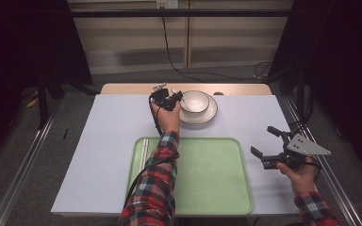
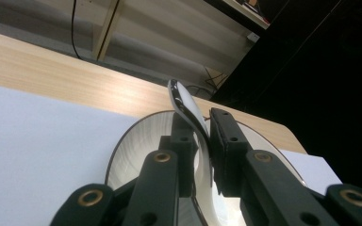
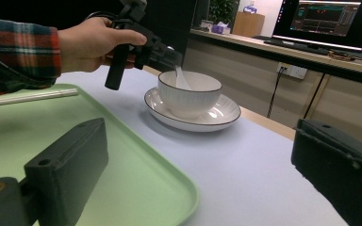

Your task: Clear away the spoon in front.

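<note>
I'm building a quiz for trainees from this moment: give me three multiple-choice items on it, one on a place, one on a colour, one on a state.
1. Where do the chopsticks lie?
A. on the left part of the tray
B. in the bowl
C. on the plate

2. What colour is the tray?
A. blue
B. light green
C. red

3. How do the left gripper and right gripper stand?
A. both open
B. left open, right shut on the bowl
C. left shut on the spoon, right open

Answers:
1 A: the high view shows them by the tray's left rim.
2 B: pale green in two views.
3 C: the left gripper view shows pads pressing the spoon's handle; the right gripper's jaws gape with nothing between them.
</note>
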`<state>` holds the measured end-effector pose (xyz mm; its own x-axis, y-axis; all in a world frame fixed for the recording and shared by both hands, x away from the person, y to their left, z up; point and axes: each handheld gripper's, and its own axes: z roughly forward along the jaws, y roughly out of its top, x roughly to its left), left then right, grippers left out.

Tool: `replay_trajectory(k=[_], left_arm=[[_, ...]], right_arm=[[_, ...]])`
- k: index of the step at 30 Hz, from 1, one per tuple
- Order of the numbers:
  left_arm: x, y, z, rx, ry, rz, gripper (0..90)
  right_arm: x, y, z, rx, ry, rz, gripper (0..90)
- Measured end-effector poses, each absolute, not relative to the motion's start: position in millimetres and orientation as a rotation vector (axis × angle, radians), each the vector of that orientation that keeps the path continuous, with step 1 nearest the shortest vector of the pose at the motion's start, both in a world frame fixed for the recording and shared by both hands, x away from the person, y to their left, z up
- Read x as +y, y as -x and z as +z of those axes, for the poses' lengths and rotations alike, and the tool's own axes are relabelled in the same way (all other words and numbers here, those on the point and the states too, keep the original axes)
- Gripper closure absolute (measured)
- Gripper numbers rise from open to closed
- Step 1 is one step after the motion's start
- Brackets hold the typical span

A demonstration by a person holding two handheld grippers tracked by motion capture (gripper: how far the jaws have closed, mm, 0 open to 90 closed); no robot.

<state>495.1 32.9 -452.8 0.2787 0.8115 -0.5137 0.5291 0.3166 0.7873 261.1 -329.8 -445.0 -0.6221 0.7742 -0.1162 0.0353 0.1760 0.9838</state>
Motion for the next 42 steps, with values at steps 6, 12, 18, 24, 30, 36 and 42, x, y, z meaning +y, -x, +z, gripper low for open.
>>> replay_trajectory(k=[6, 12, 18, 24, 30, 36, 42], left_arm=[[32.3, -499.7, -452.7, 1.377, -1.312, 0.292, 83.1], [31.8, -501.6, -450.8, 1.368, -1.304, 0.293, 84.4], [34.9, -501.4, -447.0, 1.354, -1.319, 0.260, 85.3], [36.4, -499.7, -437.8, 1.336, -1.314, 0.243, 85.4], [44.7, -495.0, -421.6, 1.298, -1.303, 0.225, 85.4], [55.4, -489.4, -402.6, 1.271, -1.300, 0.211, 85.5], [70.5, -478.6, -389.5, 1.248, -1.317, 0.177, 85.6]], right_arm=[[-329.6, -261.5, -445.3, 1.827, -0.754, 1.504, 3.8], [-329.4, -261.5, -445.3, 1.823, -0.761, 1.509, 3.8], [-329.2, -261.5, -445.4, 1.819, -0.763, 1.507, 3.8], [-330.2, -261.7, -445.6, 1.831, -0.754, 1.506, 3.7], [-330.0, -262.1, -445.5, 1.819, -0.760, 1.509, 3.7], [-329.4, -261.7, -445.7, 1.825, -0.763, 1.512, 3.8], [-329.9, -262.4, -446.0, 1.836, -0.747, 1.504, 3.8]])
